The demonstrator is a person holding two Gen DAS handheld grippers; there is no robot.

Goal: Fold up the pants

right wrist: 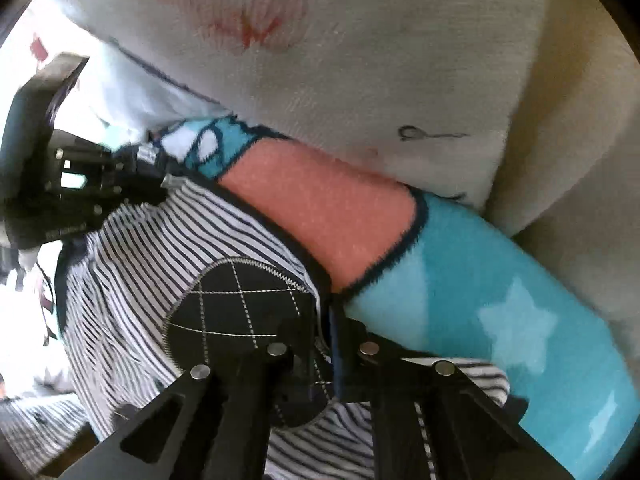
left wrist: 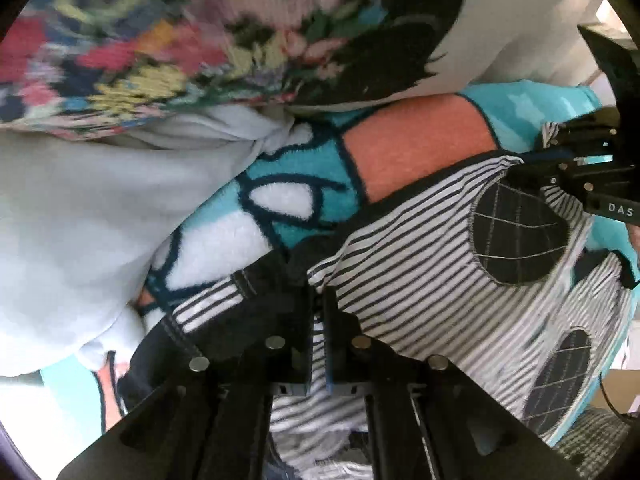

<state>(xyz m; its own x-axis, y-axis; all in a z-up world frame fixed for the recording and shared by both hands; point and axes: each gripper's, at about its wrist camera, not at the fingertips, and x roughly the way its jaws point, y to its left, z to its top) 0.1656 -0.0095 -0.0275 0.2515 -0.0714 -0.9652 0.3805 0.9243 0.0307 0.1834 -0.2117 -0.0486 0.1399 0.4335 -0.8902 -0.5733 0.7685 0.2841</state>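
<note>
The pants (left wrist: 420, 280) are white with thin black stripes and dark quilted oval patches (left wrist: 520, 232); they lie on a turquoise, orange and white fleece blanket (left wrist: 416, 148). My left gripper (left wrist: 318, 300) is shut on the pants' dark-trimmed edge. My right gripper (right wrist: 328, 320) is shut on the pants (right wrist: 132, 264) at the dark edge beside an oval patch (right wrist: 240, 312). The right gripper shows in the left wrist view (left wrist: 532, 172) at the far end of the cloth. The left gripper shows in the right wrist view (right wrist: 156, 160), also pinching the fabric.
A floral knitted cushion (left wrist: 160, 40) and a pale blue-white cloth (left wrist: 80, 208) lie beyond the blanket. A cream cushion (right wrist: 360, 60) with red marks stands behind the blanket (right wrist: 500, 312). Beige upholstery (right wrist: 580, 200) rises at the right.
</note>
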